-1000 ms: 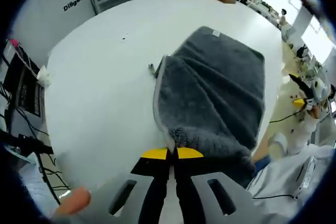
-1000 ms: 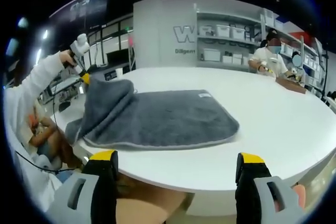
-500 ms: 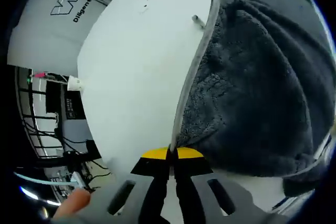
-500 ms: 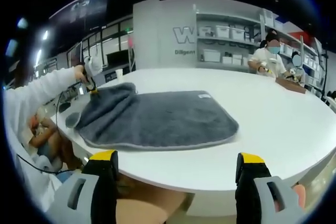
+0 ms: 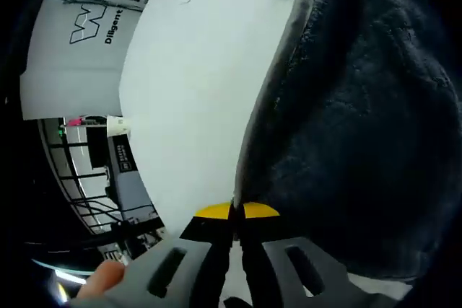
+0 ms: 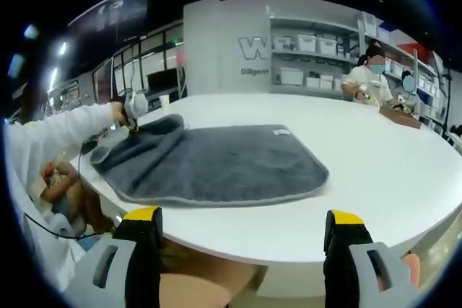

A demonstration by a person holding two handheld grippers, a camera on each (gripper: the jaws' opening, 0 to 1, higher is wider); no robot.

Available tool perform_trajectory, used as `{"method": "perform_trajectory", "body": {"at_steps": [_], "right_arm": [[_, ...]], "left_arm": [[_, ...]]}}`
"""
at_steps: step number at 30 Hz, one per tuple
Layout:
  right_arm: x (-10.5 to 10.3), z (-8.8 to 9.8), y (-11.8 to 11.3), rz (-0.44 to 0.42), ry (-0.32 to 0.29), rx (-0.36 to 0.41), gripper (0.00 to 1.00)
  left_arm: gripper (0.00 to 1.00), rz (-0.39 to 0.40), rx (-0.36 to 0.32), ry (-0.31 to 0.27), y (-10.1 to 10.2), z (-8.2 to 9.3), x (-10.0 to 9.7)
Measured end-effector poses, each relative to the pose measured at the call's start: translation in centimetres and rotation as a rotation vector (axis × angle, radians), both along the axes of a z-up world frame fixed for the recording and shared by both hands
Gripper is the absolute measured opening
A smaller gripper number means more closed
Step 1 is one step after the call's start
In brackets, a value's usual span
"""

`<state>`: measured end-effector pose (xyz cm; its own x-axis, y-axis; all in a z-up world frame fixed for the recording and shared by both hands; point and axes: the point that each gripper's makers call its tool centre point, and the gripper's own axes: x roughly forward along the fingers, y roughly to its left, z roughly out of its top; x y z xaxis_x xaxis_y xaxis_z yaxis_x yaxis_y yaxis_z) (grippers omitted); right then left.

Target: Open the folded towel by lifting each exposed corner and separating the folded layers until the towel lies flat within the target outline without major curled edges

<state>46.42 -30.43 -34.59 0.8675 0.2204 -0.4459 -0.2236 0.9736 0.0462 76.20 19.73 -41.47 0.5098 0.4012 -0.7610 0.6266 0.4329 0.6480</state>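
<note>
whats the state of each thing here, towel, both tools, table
towel: lying on the table, mostly spread, far left corner bunched and pinched, a flap hanging past the table edge
left tool: shut on the towel's edge
right tool: open, holding nothing, off the table's near edge
table: white, bears the towel

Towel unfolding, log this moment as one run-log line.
left tongs: shut on towel edge | right tongs: open, off table | towel: spread, near corner overhangs
</note>
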Motion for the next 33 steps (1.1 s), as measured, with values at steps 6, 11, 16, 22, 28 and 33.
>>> {"method": "perform_trajectory", "body": {"at_steps": [6, 11, 16, 22, 28, 33], "right_arm": [[0.0, -0.1, 0.0, 0.0, 0.002, 0.0, 0.93], [0.0, -0.1, -0.1, -0.003, 0.004, 0.001, 0.93], [0.0, -0.1, -0.1, -0.003, 0.005, 0.001, 0.93], [0.1, -0.2, -0.2, -0.004, 0.008, 0.001, 0.93], [0.0, -0.1, -0.3, -0.005, 0.005, 0.002, 0.93], [0.0, -0.1, -0.3, -0.008, 0.002, 0.003, 0.93]], "left_arm": [[0.03, -0.004, 0.015, -0.015, 0.9, -0.8, 0.9], [0.03, 0.006, 0.015, -0.046, 1.9, -0.8, 1.9], [0.03, -0.014, 0.034, -0.064, 2.5, -0.9, 2.6], [0.03, -0.028, 0.053, -0.089, 3.0, -0.9, 3.1], [0.03, -0.051, 0.09, -0.121, 3.4, -0.8, 4.0], [0.03, -0.095, 0.138, -0.168, 3.9, -0.6, 5.1]]}}
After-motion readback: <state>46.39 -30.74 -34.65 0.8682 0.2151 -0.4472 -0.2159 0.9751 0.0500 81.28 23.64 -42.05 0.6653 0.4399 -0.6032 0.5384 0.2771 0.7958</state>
